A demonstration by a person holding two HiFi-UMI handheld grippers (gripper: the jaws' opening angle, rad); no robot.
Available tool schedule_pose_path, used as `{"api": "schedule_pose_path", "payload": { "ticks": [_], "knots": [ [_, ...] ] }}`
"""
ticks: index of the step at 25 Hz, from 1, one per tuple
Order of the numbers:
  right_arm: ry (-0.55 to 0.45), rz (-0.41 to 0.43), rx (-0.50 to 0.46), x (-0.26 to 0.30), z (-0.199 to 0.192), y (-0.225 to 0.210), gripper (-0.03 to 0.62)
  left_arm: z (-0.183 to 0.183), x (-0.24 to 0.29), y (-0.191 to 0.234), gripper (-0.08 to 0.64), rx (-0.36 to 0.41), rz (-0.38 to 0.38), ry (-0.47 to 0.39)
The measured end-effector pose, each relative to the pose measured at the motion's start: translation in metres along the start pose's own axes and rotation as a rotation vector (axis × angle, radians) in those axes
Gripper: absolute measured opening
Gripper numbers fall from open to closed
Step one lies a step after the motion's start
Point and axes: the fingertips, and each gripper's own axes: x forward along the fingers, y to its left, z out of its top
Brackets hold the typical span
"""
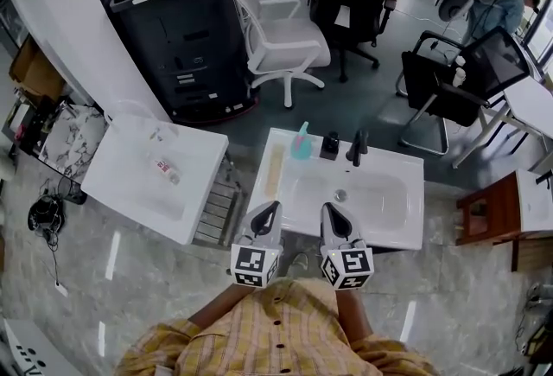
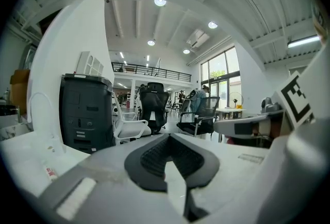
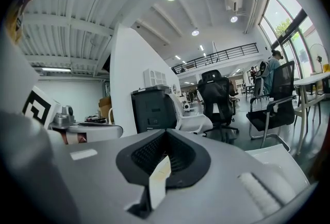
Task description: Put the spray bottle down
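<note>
Furthest left of the left gripper: white counter [image 1: 194, 193], with a small clear item bearing a red label [image 1: 164, 167] lying on it, well apart from both tools
Beyond that counter: black cabinet-like machine [image 1: 181, 28] standing on the floor, far ahead and left of the left gripper
Ahead-left on the floor: white office chair [image 1: 276, 41], beyond the sink from the left gripper
Left gripper [image 1: 273, 207]: jaws together, nothing between them; tip at the sink's front rim, marker cube at the person's end
Sink [image 1: 380, 239]: white basin lying directly ahead of both grippers
Pale strip [image 1: 275, 171]: flat on the sink's left ledge, straight ahead of the left gripper's tip
Spray bottle [image 1: 301, 143]: teal, upright on the sink's back ledge, ahead of both grippers and roughly between their lines, touched by neither
Small black container [image 1: 329, 145]: just right of the bottle, straight ahead of the right gripper
Black faucet [image 1: 357, 147]: on the back ledge, ahead-right of the right gripper
Drain [image 1: 340, 194]: in the basin floor, near the right gripper's tip
Right gripper [image 1: 329, 207]: jaws closed against each other, holding nothing; beside the left gripper, apart from it
Black mesh chair [image 1: 467, 76]: far ahead-right of the right gripper
Red-brown stand [image 1: 488, 214]: right of the right gripper, just past the sink's end
</note>
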Motion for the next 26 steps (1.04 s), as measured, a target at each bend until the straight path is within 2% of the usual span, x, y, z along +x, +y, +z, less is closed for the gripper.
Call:
{"api": "schedule_pose_path", "payload": {
  "ticks": [16, 26],
  "knots": [
    [0.026, 0.002, -0.008, -0.015, -0.008, 0.025, 0.000, -0.008, -0.029, -0.001, -0.002, -0.001, -0.013, 0.002],
    [-0.027, 0.006, -0.031, -0.004, 0.002, 0.038, 0.000, 0.000, -0.032, 0.013, -0.002, 0.003, -0.006, -0.038]
  ]
}}
